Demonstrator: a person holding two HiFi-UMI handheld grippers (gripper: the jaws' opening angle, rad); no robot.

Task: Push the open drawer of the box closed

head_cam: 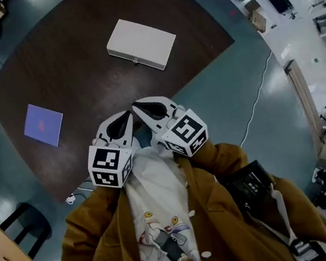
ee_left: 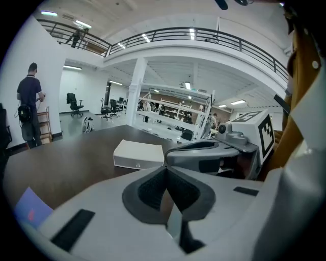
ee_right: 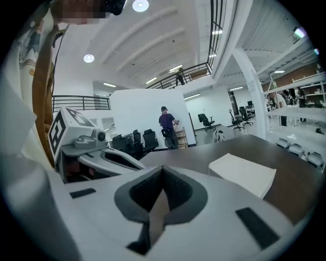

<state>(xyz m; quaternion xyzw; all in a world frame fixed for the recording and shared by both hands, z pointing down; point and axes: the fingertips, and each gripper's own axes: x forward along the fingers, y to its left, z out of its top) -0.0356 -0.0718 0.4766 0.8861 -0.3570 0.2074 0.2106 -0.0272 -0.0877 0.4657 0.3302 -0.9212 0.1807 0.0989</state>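
A flat white box [head_cam: 141, 43] lies on the dark brown table [head_cam: 77, 67], far side. Its drawer front carries a small knob [head_cam: 135, 62] and looks flush with the box body. Both grippers hang close to the person's chest, above the table's near edge, well short of the box. My left gripper [head_cam: 127, 113] is shut with nothing between its jaws. My right gripper [head_cam: 135, 105] is shut and empty too, its tip almost touching the left one's. The left gripper view shows the box [ee_left: 138, 154] beyond the closed jaws, and the right gripper view has the box [ee_right: 244, 173] at the right.
A purple card [head_cam: 44, 124] lies on the table's left part, also seen low in the left gripper view as the card [ee_left: 30, 211]. A cable [head_cam: 257, 97] runs over the floor to the right. A person [ee_left: 30, 102] stands far off by a wall.
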